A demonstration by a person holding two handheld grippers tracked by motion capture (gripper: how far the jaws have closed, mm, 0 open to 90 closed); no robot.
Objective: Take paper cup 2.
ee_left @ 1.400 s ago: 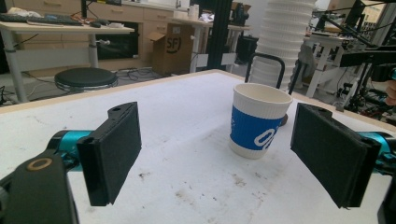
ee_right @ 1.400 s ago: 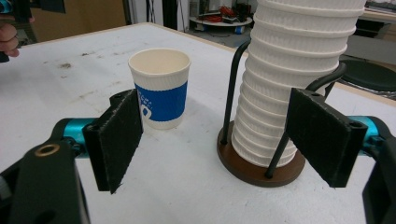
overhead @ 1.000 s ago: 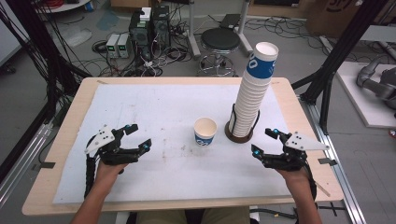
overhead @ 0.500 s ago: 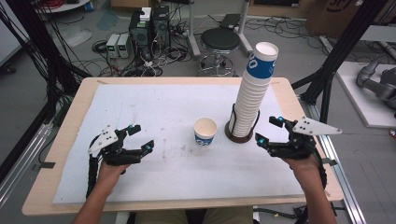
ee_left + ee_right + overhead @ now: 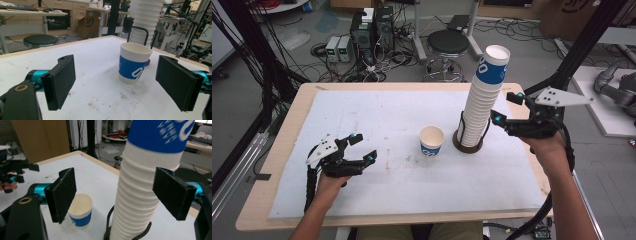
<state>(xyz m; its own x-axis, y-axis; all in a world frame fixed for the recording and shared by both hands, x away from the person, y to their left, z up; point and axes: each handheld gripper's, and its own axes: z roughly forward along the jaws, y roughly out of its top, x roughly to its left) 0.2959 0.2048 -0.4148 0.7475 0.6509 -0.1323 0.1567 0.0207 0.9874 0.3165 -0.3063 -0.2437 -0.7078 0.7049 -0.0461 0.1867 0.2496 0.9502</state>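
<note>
A tall stack of white paper cups (image 5: pixel 482 100), its top cup banded blue, stands in a black wire holder (image 5: pixel 468 145) on the right half of the table. A single blue-and-white cup (image 5: pixel 432 141) stands upright just left of it. My right gripper (image 5: pixel 504 107) hovers open, raised beside the stack's upper part; in the right gripper view the stack (image 5: pixel 142 190) rises between my pads (image 5: pixel 63 195), which stand apart from it. My left gripper (image 5: pixel 364 147) rests open and empty low at the front left, facing the single cup (image 5: pixel 133 66).
A white mat (image 5: pixel 377 115) covers most of the wooden table (image 5: pixel 277 155). Behind the table are a black stool (image 5: pixel 448 42), computer boxes and tangled cables on the floor. Black frame posts stand at both sides.
My right gripper has risen from near the table surface to beside the upper part of the cup stack. The left gripper and both the single cup and the stack have stayed put.
</note>
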